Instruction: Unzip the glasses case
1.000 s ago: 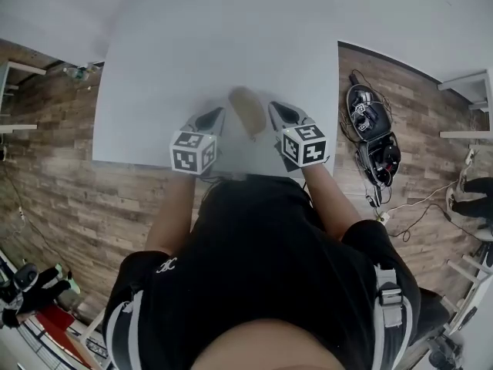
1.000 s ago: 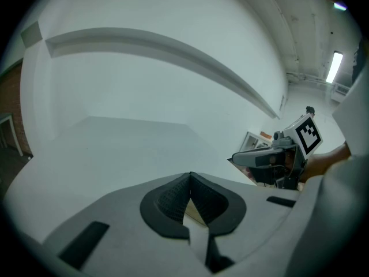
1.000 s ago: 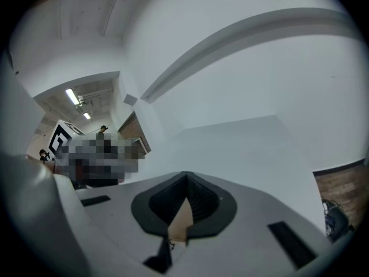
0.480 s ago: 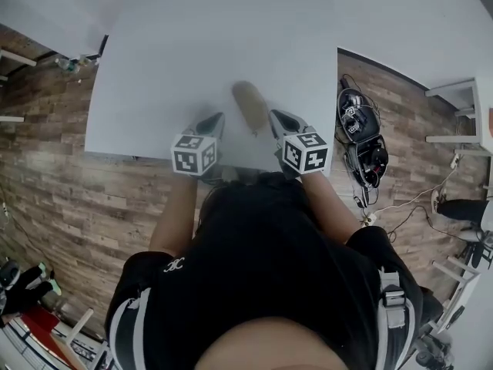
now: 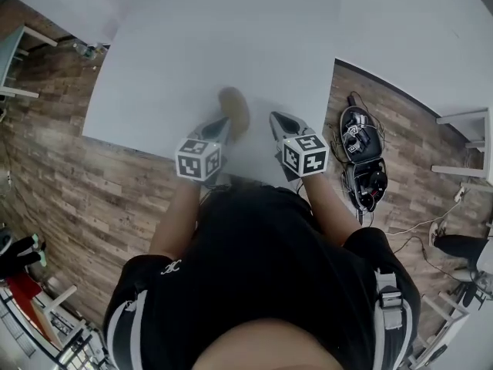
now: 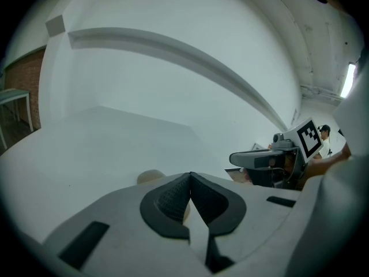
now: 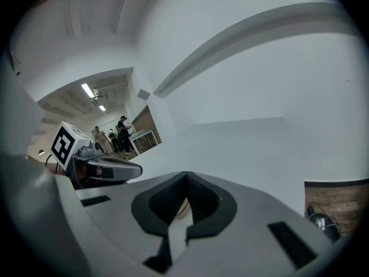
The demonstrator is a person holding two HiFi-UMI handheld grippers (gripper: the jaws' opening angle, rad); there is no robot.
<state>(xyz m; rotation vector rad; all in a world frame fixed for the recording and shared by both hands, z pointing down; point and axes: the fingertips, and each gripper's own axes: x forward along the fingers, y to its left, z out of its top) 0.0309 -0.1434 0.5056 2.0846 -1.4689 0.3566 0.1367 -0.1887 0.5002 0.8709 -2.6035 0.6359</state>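
The tan, oblong glasses case (image 5: pixel 234 109) lies on the white table (image 5: pixel 231 45), a little in from its near edge. My left gripper (image 5: pixel 223 122) is shut and empty, its tip right at the case's near left side; whether it touches I cannot tell. In the left gripper view only the case's rounded top (image 6: pixel 151 176) shows above the closed jaws of the left gripper (image 6: pixel 190 179). My right gripper (image 5: pixel 275 119) is also shut and empty, a short way right of the case. The right gripper (image 7: pixel 185 179) shows closed in its own view.
The table's near edge runs just under both marker cubes, with wood floor (image 5: pixel 92 183) around it. Black gear with tangled cables (image 5: pixel 362 149) lies on the floor to the right. Several people stand far off by a table (image 7: pixel 109 134) in the right gripper view.
Both grippers have shifted across the table. The left tip has closed in on the case's near end, and the gap between the case and the right gripper has widened. Both stay shut.
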